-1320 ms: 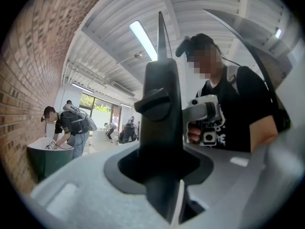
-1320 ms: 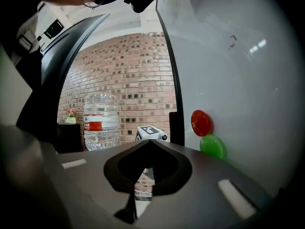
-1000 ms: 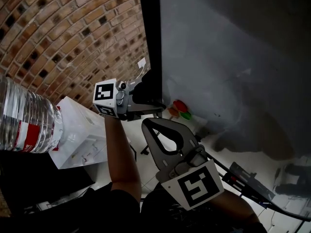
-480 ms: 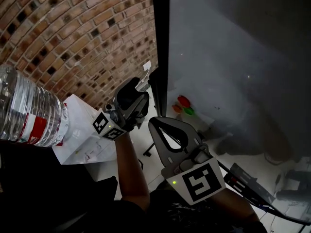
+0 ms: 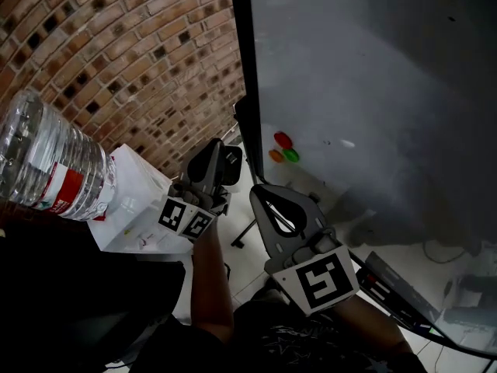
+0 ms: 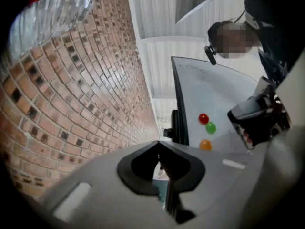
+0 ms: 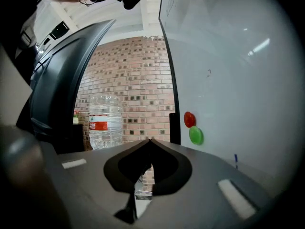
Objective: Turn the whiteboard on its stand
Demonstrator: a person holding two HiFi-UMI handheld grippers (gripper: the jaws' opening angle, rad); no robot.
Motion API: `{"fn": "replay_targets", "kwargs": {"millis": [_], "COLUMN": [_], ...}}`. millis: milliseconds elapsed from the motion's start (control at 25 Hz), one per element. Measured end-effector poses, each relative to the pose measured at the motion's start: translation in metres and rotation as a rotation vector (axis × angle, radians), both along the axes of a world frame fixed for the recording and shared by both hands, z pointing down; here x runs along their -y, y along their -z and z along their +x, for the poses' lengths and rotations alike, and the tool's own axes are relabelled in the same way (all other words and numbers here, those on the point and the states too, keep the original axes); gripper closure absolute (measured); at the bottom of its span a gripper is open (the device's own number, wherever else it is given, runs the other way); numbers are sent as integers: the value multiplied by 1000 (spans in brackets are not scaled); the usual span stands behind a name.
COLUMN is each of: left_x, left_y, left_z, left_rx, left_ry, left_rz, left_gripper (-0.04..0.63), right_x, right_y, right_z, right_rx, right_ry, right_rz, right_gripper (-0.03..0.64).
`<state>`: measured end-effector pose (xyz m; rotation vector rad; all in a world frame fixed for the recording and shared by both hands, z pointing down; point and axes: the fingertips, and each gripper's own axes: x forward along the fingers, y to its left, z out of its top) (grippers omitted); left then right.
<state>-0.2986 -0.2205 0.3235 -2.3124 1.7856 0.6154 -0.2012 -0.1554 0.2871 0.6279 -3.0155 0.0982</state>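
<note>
The tall black-framed whiteboard (image 5: 373,92) stands upright just beside both grippers, untouched. The left gripper (image 5: 219,154) is closing its fingers together on nothing, and the right gripper (image 5: 264,194) is closed and empty. The turn seems not yet begun. The next move probably calls for opening the fingers, gripping the frame edge and swinging it.

The whiteboard (image 5: 373,92) showed smooth and glossy, catching soft reflections, and its frame (image 5: 242,53) was dark and matt. The brick wall (image 5: 116,45) looked rough and dull. The water bottle (image 5: 50,165) was clear ribbed plastic, shiny. The magnets (image 5: 283,140) gleamed like glossy plastic. The left gripper (image 6: 158,143) and right gripper (image 7: 150,140) wore smooth matt grey plastic.
</note>
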Motion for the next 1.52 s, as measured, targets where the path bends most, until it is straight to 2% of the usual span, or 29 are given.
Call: {"fn": "replay_targets", "kwargs": {"millis": [320, 400, 600, 800, 1000, 1520], "left_x": [-27, -41, -66, -85, -107, -136], "left_y": [-10, -6, -1, 10, 5, 18], "left_z": [32, 47, 97, 126, 140, 159], "left_rx": [47, 69, 75, 76, 47, 107], "left_ry": [303, 346, 308, 294, 281, 295], "left_rz": [-178, -203, -254, -231, -252, -217], "left_gripper": [594, 595, 595, 595, 595, 595], "right_x": [-9, -10, -15, -25, -34, -55], "right_y": [-2, -4, -10, -16, -27, -18], "right_z": [38, 49, 71, 84, 103, 111], "right_rx": [9, 12, 19, 32, 61, 49], "right_ry": [-67, -86, -118, -117, -148, -96], "right_rz": [15, 12, 1, 13, 13, 55], "right_gripper": [609, 609, 609, 609, 609, 609]}}
